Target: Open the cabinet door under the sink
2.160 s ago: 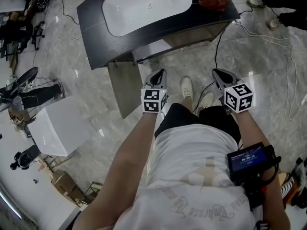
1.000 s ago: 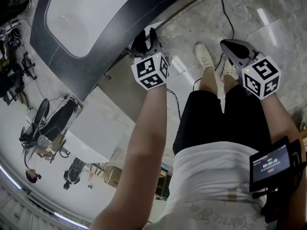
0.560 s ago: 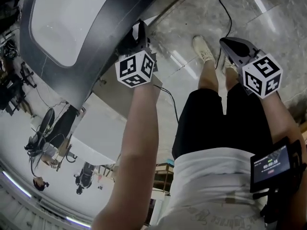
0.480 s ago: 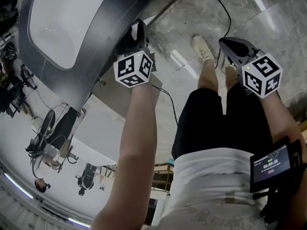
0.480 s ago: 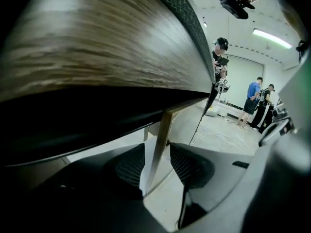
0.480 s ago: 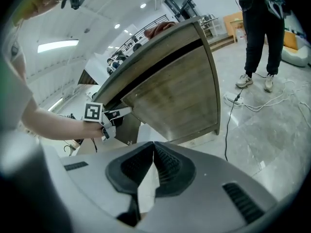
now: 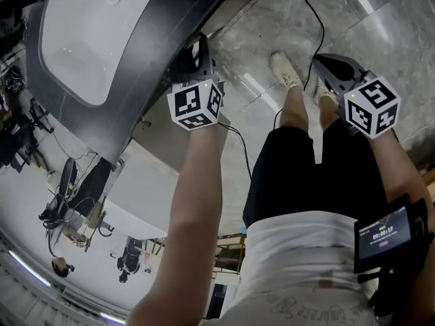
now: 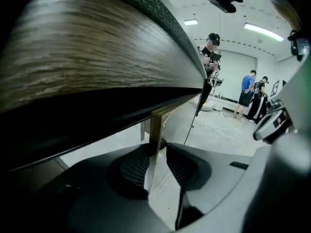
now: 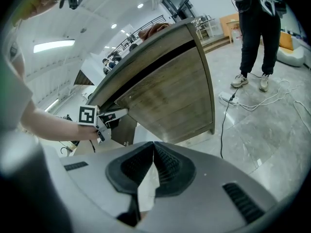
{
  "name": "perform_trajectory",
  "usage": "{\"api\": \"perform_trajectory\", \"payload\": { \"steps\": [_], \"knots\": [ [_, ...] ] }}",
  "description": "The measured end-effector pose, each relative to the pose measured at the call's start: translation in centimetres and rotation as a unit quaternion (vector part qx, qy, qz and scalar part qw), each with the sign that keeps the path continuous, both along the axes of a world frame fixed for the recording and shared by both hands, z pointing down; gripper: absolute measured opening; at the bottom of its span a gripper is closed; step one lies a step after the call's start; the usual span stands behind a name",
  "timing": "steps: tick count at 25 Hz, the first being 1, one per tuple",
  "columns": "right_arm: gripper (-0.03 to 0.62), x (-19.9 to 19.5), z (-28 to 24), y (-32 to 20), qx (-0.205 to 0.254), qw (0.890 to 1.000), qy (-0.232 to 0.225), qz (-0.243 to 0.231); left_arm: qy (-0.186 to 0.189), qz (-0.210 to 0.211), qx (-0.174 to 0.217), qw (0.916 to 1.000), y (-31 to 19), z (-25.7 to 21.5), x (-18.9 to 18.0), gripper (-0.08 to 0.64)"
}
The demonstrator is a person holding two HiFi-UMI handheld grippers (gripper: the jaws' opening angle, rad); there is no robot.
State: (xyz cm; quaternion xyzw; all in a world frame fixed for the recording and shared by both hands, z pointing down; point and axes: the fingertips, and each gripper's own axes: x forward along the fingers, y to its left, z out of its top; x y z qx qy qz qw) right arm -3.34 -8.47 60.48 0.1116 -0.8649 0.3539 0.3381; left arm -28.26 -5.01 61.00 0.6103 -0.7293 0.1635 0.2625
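The dark sink vanity (image 7: pixel 146 73) fills the upper left of the head view, its cabinet door (image 8: pixel 156 123) standing ajar beneath the counter. At upper centre the left gripper (image 7: pixel 198 51), jaws just drawn closer, clamps that door's edge. At upper right the right gripper (image 9: pixel 154 147) hangs clenched and empty above the floor (image 7: pixel 380 19).

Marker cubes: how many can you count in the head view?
2. One cube tops the left hand-held gripper at the sink counter; another cube tops the right hand-held gripper. None seems hidden.
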Motion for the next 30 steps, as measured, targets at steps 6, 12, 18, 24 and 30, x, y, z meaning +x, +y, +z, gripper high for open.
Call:
{"api": "perform_trajectory", "payload": {
  "steps": [6,12,18,24,30],
  "knots": [
    [0.015,0.0,-0.2,-0.1,0.003,1.0,-0.003,-0.003,-0.017,0.043,-0.015,0.9988,0.8,0.0,3.2,0.097],
    [0.015,-0.3,-0.1,0.2,0.007,1.0,-0.005,0.005,-0.007,0.075,-0.035,0.9965,2.8,0.5,5.7,0.082],
    [0.015,0.8,-0.2,-0.5,0.003,1.0,-0.01,0.02,-0.004,0.101,-0.055,0.9934,3.1,0.4,8.1,0.075],
    [0.015,3.1,0.6,1.5,-0.006,0.999,-0.013,0.033,-0.012,0.122,-0.072,0.9898,4.8,0.8,10.2,0.072],
    [0.014,4.7,1.6,3.4,-0.009,0.999,-0.014,0.039,-0.01,0.083,-0.091,0.9923,6.7,2.2,11.0,0.069]
  ]
}}
